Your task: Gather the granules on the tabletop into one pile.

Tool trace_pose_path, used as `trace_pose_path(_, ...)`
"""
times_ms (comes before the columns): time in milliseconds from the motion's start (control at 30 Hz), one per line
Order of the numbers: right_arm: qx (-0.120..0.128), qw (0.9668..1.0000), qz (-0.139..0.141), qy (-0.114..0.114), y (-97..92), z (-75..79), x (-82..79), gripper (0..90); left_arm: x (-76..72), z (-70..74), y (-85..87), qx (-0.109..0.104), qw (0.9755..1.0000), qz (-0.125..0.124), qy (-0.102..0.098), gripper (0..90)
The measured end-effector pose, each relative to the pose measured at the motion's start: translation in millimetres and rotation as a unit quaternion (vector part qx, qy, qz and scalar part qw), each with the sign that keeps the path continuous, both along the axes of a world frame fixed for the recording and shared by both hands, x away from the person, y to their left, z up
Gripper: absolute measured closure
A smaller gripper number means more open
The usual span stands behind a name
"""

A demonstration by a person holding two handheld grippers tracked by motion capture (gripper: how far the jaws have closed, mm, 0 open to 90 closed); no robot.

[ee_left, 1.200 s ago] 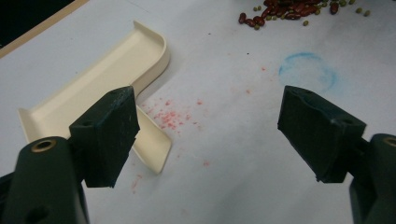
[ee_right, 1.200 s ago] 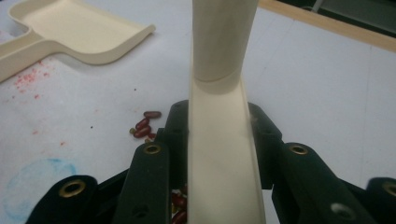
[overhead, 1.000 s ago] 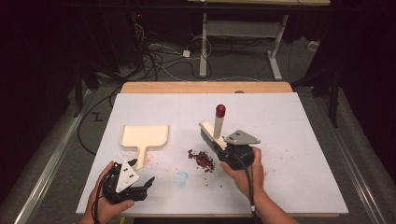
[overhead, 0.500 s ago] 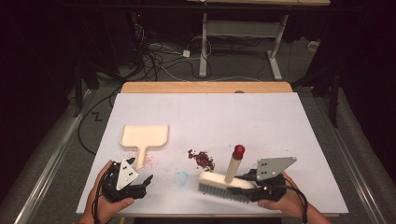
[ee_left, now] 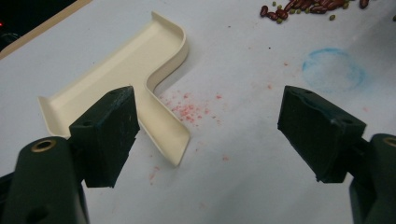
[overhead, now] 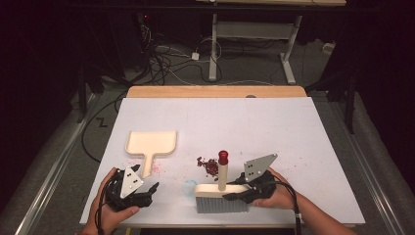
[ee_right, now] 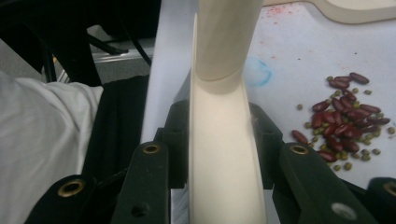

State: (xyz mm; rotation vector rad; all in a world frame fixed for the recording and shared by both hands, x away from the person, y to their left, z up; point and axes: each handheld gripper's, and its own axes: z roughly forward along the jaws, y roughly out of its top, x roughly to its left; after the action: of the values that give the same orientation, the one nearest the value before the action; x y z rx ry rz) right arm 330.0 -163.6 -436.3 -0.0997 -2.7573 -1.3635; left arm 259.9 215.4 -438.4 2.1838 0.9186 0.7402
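A cream dustpan (overhead: pixel 150 144) lies on the white table at the left, its handle pointing toward my left gripper (overhead: pixel 149 189). That gripper rests near the front edge, open, jaws wide apart, with the dustpan handle (ee_left: pixel 163 126) just ahead of its left jaw. A small heap of red and green beans (overhead: pixel 209 165) sits mid-table. My right gripper (overhead: pixel 236 194) is shut on the cream back of a brush (overhead: pixel 221 195), which has grey bristles and an upright red-capped handle. The brush stands just in front of the beans (ee_right: pixel 345 126).
A faint blue ring (ee_left: pixel 332 70) is drawn on the table between the grippers, and red crumbs (ee_left: pixel 191 109) are scattered by the dustpan handle. The white tabletop (overhead: pixel 293 127) ends at a wooden strip (overhead: pixel 215 91) at the back. Cables (overhead: pixel 166 58) trail on the floor beyond.
My right gripper has carried the brush from beside the beans back to the front edge and turned it lengthwise along that edge. The left gripper has stayed put.
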Motion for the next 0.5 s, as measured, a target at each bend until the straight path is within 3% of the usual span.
trace_pose_path(167,0.002,0.9996,0.010,-0.027,12.4,5.8,13.4,66.9,1.6,-0.5,-2.0,0.003,1.0000,-0.003,0.002,19.7)
trace_pose_path(300,-0.002,0.9991,-0.002,-0.042,20.0,6.9,27.3,66.8,2.6,-1.3,-3.9,0.005,1.0000,-0.006,0.004,19.6)
trace_pose_path(500,0.008,0.9993,-0.015,-0.034,22.7,3.3,45.1,66.7,2.8,-2.3,-4.5,0.006,0.9999,-0.007,0.005,19.7)
